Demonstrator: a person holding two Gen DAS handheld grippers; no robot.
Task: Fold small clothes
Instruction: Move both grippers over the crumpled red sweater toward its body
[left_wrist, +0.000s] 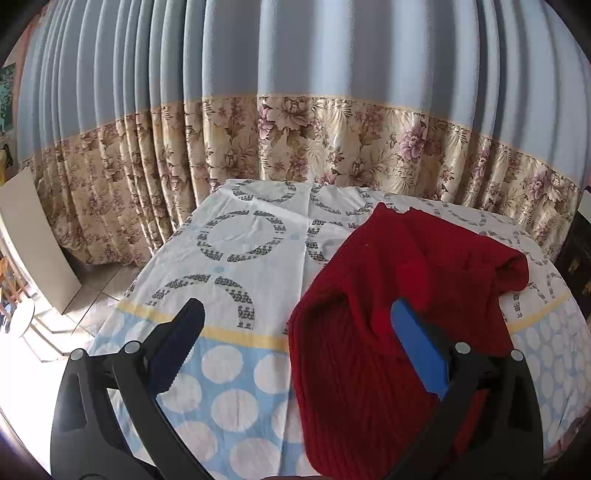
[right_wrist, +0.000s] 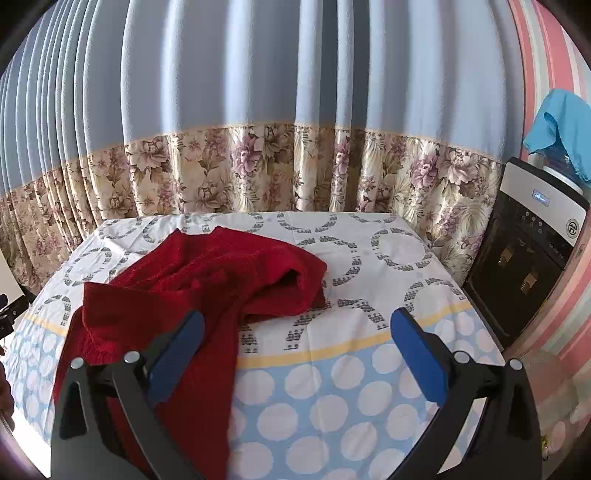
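Sweater (left_wrist: 388, 295), red and ribbed, lies rumpled on the table (left_wrist: 236, 258), running from the near edge away toward the curtain (left_wrist: 295, 140), with a bunched fold flopped over to the right.

From the left gripper (left_wrist: 297, 347) it sits to the right and just ahead: the right blue finger (left_wrist: 417, 350) shows against the knit, the left one against bare cloth. From the right gripper (right_wrist: 297, 354) it lies to the left, its near end under the left finger (right_wrist: 177, 354) and its bunched part ahead. Both grippers stand wide open and hold nothing.

The garment's long axis runs roughly away from the person, so its near hem falls between the two tools. Neither is clearly closer. The likely next move is to take the near edge or a corner with each and spread it flat.

A printed sheet covers the table, grey rings on white farther off, a yellow stripe, then white dots on blue nearer. Behind hangs a blue curtain with a floral band. A water dispenser (right_wrist: 524, 258) stands to the right, by a striped wall, with a blue cloth (right_wrist: 561, 129) on it.
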